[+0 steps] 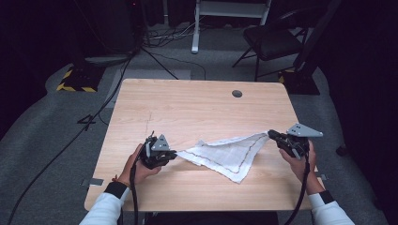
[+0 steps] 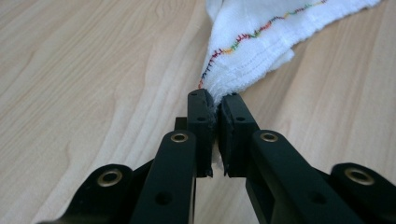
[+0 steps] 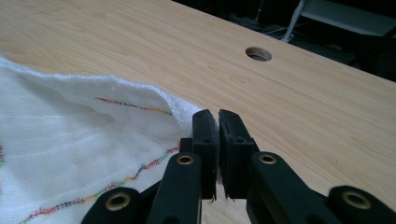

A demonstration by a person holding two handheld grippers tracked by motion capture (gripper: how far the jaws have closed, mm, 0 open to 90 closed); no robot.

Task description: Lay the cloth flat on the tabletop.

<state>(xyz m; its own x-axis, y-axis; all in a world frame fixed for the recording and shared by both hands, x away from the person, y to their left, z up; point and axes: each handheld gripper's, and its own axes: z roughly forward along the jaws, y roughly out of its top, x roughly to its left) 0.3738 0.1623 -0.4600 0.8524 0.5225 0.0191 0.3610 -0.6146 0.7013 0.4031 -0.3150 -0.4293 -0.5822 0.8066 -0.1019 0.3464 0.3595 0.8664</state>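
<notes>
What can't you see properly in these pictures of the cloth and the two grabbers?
- In the left gripper view, the pinched corner of the white cloth is hidden between the left gripper fingers.
- In the right gripper view, the cloth's left part is cut off by the picture edge, and the right gripper hides its gripped corner.
- In the high view, the cloth's stitching is too small to tell its colours.
</notes>
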